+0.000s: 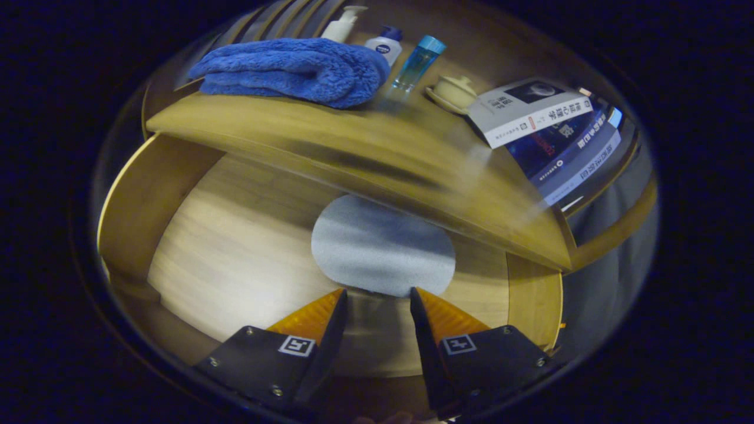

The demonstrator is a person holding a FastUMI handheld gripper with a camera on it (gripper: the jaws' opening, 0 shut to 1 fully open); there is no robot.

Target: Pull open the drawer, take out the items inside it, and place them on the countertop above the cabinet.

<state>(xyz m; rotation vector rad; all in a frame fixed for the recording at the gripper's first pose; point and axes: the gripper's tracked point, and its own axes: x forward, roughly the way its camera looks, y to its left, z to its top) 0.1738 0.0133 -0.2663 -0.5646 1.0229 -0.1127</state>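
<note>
A: Where is the gripper (pixel 377 297), and what are its fingers doing?

B: It hangs over the open drawer (pixel 235 235), looking down into it. Its two fingers are spread apart with nothing between them, and their tips sit just short of a grey round pad (pixel 383 247).

A: Where does that pad lie?

B: Flat on the drawer's pale wooden bottom, toward the back of the drawer, with its far side tucked under the front edge of the surface (pixel 377 153) above. Whether the fingertips touch it, I cannot tell.

A: What stands on the surface?

B: A folded blue towel (pixel 291 70) lies at the left end, near the front edge. Behind and beside it, along the back edge, stand a white pump bottle (pixel 343 23), a small white bottle with a blue cap (pixel 386 46), and a clear blue bottle (pixel 417 62), close together. Further right sits a small pale lidded cup on a saucer (pixel 452 93). At the right end lies a stack of books (pixel 548 129), the top one pale-covered, reaching the right edge.
</note>
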